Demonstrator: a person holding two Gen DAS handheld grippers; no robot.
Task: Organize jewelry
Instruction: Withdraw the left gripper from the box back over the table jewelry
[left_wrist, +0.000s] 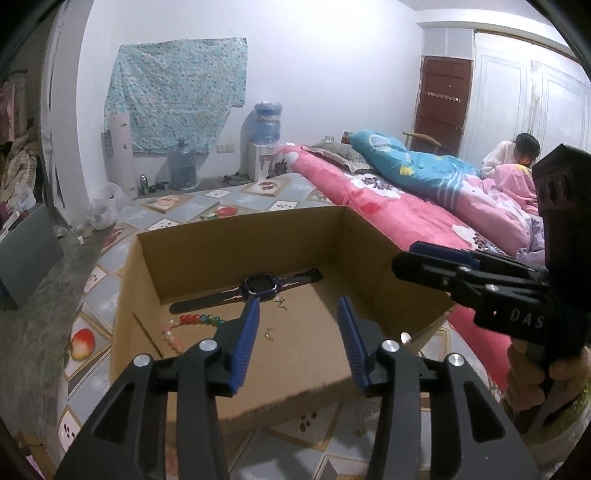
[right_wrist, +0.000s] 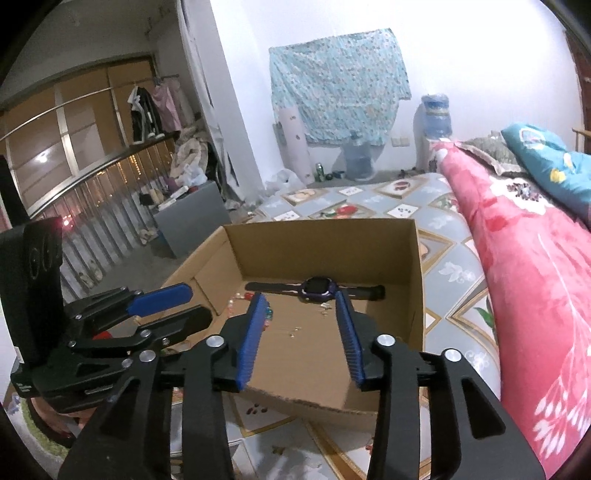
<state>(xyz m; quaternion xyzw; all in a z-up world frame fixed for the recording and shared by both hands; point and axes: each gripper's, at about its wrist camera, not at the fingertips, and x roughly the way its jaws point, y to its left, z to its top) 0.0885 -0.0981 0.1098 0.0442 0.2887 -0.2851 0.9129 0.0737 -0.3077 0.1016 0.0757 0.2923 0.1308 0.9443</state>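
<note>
A shallow cardboard box (left_wrist: 373, 254) lies on the bed; it also shows in the right wrist view (right_wrist: 415, 266). Inside it lie a dark smartwatch (left_wrist: 258, 285) along the far wall, a colourful bead bracelet (left_wrist: 192, 323) at the left, and small gold earrings (left_wrist: 270, 334). The watch (right_wrist: 319, 288), a few beads (right_wrist: 267, 314) and earrings (right_wrist: 291, 334) show in the right wrist view. My left gripper (left_wrist: 299, 306) is open and empty above the box's near part. My right gripper (right_wrist: 300, 301) is open and empty, just short of the watch; it shows from the side in the left wrist view (left_wrist: 432, 258).
The box rests on a fruit-patterned sheet (left_wrist: 103, 291). A pink quilt (right_wrist: 535, 280) lies right of the box, with a blue quilt (left_wrist: 410, 162) and a person (left_wrist: 517, 153) beyond. Water jugs (left_wrist: 183, 166) and a grey cabinet (right_wrist: 192, 218) stand on the floor.
</note>
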